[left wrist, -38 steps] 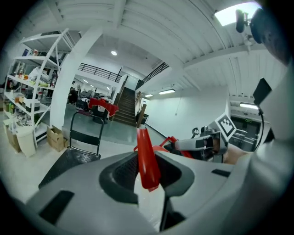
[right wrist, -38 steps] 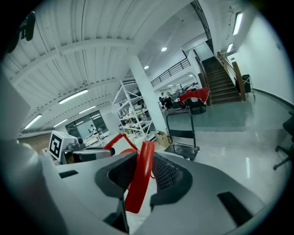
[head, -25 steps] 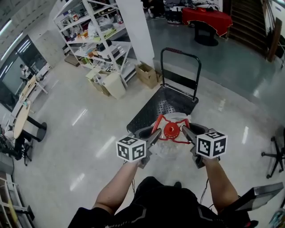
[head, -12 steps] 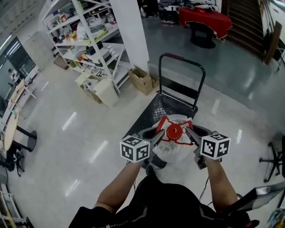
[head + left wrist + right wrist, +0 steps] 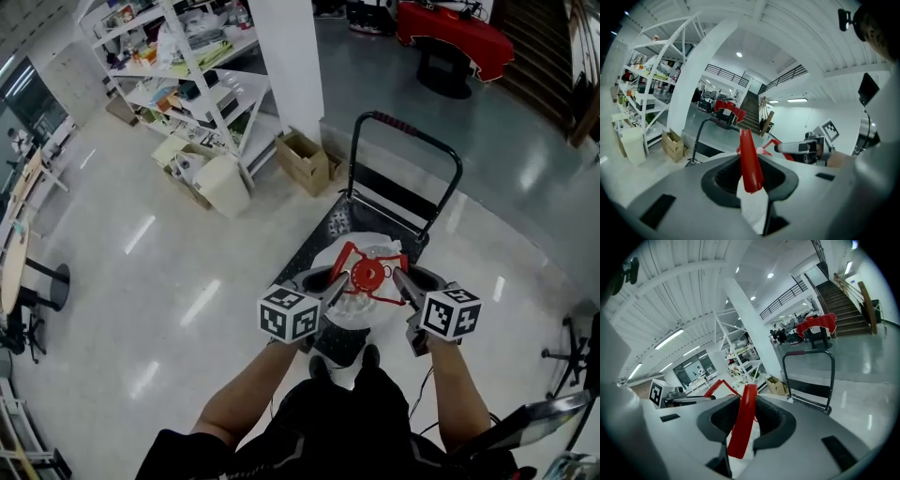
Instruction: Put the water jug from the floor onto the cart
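Your left gripper (image 5: pixel 336 284) and right gripper (image 5: pixel 403 284) close in from either side on the clear plastic water jug (image 5: pixel 349 317) with its round red cap (image 5: pixel 366 275). Each one is clenched on an arm of the jug's red plastic carrying handle (image 5: pixel 343 257). In the left gripper view a red strip stands pinched between the jaws, with a pale patch of the jug under it. The right gripper view shows the same, its strip leaning to the left.

In both gripper views your own grey housing fills the lower half, so the rest of the jug's body is hidden there.

In the head view the jug sits over the near end of the black flat-deck cart (image 5: pixel 323 234), just ahead of your legs. Its base is hidden under its own bulk and the two marker cubes. You cannot tell whether it touches the deck or hangs above it. The cart's black tubular push bar (image 5: pixel 412 131) stands upright at the far end. Both gripper views show that bar but not the deck.

Beyond the cart stand an open brown cardboard box (image 5: pixel 305 159), a white square pillar (image 5: pixel 291 66) and a white metal shelving rack (image 5: pixel 187 66). The rack's contents are too small to make out. A table draped in red cloth (image 5: pixel 455 37) is cut off at the top edge.
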`<state>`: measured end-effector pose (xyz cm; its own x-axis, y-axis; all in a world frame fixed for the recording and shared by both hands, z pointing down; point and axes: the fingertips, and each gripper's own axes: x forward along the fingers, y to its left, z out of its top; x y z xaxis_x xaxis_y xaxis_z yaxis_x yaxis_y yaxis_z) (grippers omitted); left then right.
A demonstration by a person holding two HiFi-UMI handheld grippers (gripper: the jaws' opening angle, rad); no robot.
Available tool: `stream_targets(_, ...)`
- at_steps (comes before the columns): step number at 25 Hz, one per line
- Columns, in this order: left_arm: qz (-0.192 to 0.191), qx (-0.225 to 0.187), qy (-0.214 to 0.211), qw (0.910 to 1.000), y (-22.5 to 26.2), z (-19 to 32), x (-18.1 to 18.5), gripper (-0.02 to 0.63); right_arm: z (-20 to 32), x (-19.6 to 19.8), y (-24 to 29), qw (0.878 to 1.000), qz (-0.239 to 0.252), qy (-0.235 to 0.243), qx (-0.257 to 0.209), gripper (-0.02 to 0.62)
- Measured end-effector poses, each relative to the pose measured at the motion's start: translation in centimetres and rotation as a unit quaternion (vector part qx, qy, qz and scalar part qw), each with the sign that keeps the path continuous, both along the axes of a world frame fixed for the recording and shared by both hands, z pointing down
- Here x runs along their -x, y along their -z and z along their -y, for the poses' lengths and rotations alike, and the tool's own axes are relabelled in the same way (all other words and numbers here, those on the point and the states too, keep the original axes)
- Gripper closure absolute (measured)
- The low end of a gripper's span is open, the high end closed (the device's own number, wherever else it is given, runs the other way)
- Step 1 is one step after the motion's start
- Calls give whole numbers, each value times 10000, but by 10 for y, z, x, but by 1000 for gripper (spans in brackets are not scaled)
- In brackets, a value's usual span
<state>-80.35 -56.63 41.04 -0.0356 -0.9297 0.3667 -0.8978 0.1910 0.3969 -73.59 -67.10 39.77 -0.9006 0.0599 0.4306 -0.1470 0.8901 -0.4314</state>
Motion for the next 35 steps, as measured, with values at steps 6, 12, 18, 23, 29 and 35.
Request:
stream_targets(6, -145, 190, 592, 9980, -23, 5, 55, 523, 16, 61, -26, 9987, -73, 454, 240, 494)
stream_targets(12, -441, 371, 968, 9936, -61, 2, 95, 523, 20, 107, -63, 9956, -360, 795, 326, 495)
stream_targets(18, -883, 701, 1246, 9858, -132, -5, 112, 523, 18, 132, -127, 9915, -751, 993, 381, 495)
stream_targets(23, -1128, 976, 1226, 9812, -198, 0, 125, 523, 23, 147, -191, 9886, -1035, 1002, 447, 497)
stream_targets(29, -1366, 1152, 1241, 9761, -268, -10, 121, 523, 15, 145, -257, 9838, -1372, 1038, 498, 497)
stream_targets(35, -1602, 1321, 1417, 9679, -305, -18, 119, 525, 11, 143, -293, 9833, -1418, 970, 592, 497)
